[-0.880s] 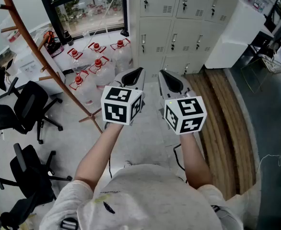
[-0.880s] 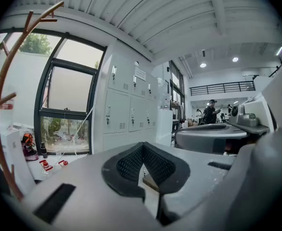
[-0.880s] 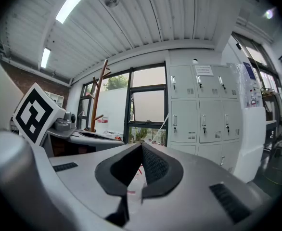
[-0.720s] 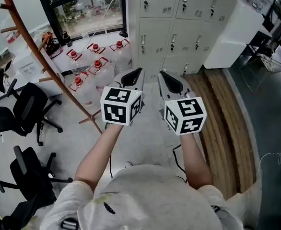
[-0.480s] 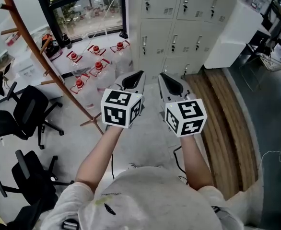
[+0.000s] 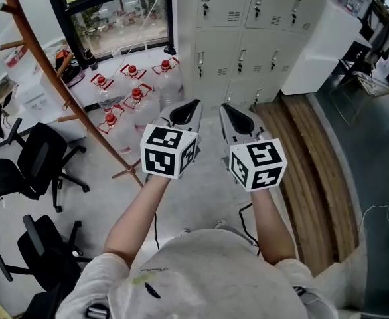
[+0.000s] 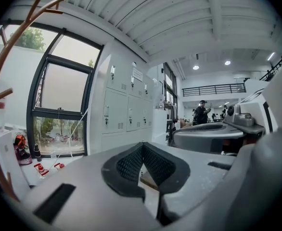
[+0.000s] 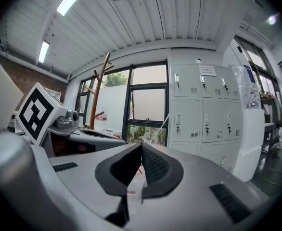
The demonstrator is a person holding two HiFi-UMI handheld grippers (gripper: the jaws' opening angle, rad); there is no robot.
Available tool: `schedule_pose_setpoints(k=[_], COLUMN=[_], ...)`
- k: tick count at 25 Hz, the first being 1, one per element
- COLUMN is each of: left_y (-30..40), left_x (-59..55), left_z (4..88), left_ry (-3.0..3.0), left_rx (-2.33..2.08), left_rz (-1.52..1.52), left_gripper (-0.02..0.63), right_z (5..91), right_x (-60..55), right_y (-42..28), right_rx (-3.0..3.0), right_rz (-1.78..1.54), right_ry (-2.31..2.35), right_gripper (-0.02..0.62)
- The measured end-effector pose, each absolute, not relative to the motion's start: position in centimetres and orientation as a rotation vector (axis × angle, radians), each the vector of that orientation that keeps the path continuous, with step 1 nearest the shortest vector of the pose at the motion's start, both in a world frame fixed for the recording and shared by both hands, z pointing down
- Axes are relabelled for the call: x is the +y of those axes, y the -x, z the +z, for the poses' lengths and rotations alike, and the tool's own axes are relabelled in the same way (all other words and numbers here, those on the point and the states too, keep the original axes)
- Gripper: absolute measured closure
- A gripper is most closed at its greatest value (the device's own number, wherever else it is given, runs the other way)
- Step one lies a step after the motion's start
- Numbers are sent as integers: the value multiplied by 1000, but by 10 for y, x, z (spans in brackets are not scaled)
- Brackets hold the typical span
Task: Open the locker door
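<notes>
Grippers closed and empty, well apart from the lockers.
Left gripper (image 6: 189,104) and right gripper (image 6: 229,107): ribbed black pads (image 7: 129,166) pressed together. Grey metal lockers (image 6: 214,55), flat-panelled, doors shut.

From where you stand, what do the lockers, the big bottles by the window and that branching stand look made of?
Lockers: likely painted sheet metal, matte pale grey, with louvred vent slots.
Bottles: clear plastic, probably; translucent walls, red caps.
Branching stand: looks like wood with a smooth reddish-brown finish, though coated metal can't be ruled out.
</notes>
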State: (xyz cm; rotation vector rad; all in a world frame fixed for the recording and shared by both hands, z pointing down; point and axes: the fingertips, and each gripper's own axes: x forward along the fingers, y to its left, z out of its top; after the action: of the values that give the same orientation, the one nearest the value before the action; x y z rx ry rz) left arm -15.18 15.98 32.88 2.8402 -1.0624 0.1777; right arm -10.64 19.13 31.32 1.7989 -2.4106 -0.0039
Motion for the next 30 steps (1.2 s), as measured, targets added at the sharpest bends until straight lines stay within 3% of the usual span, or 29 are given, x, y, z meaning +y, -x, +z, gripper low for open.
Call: schedule_pose_setpoints(k=[13, 30], left_y=[124, 44], left_x=[117, 14], left_z=[328, 326], left_ry=[-2882, -2770], left_rx=[-1111, -1216], left_rz=[250, 233], left_gripper=[600, 600], right_z=[313, 312], right_x=[139, 31], right_y=[81, -8], right_rx=[-2483, -2568], right_rz=[-24, 3], right_ry=[-1751, -1656], right_gripper=[592, 592])
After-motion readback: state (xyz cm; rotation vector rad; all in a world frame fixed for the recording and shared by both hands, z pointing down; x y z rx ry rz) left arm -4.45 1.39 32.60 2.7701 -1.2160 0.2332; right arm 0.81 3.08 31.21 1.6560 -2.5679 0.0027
